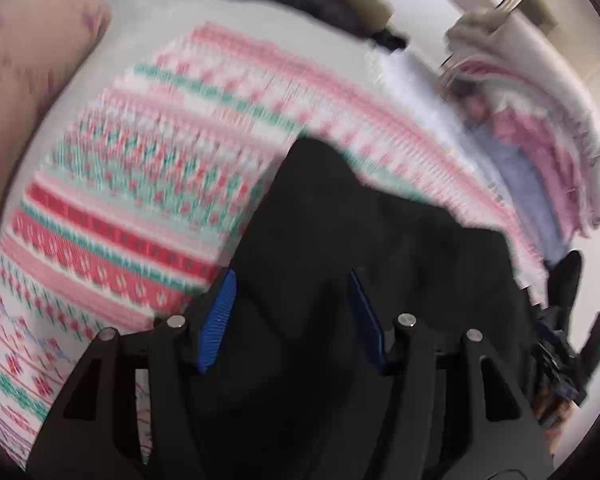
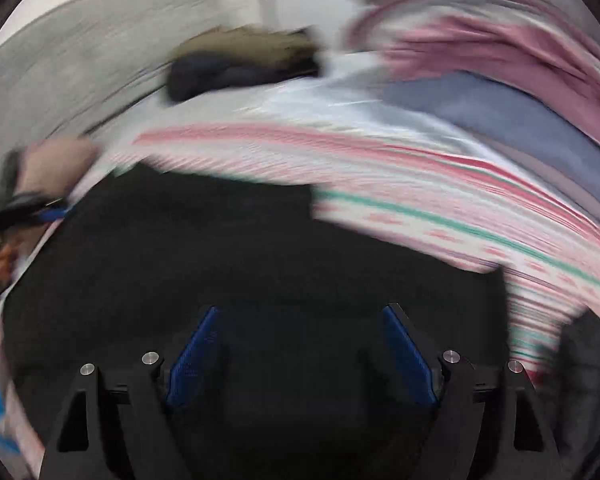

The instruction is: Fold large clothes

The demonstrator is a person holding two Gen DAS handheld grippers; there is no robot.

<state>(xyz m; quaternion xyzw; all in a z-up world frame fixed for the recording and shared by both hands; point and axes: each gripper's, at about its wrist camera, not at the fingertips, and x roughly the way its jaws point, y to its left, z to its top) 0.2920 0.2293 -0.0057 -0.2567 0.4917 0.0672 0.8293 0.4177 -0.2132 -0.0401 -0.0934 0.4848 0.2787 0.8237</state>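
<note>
A large black garment [image 1: 380, 248] lies on a pink, white and green patterned bedspread [image 1: 140, 184]. My left gripper [image 1: 292, 284] is open just above the garment, its blue pads [image 1: 220, 320] wide apart with black cloth between them. In the right wrist view, which is motion-blurred, the same black garment [image 2: 240, 260] fills the lower half. My right gripper [image 2: 300, 320] is also open over it, blue pads [image 2: 196, 356] spread. The other gripper [image 2: 16, 208] shows at the left edge there. I cannot tell if either gripper touches the cloth.
A heap of pink, white and blue-grey clothes [image 1: 540, 152] lies at the right of the bed, also in the right wrist view [image 2: 500, 92]. Dark and olive garments [image 2: 240, 64] lie at the far side. A pinkish pillow [image 1: 32, 60] is at the left.
</note>
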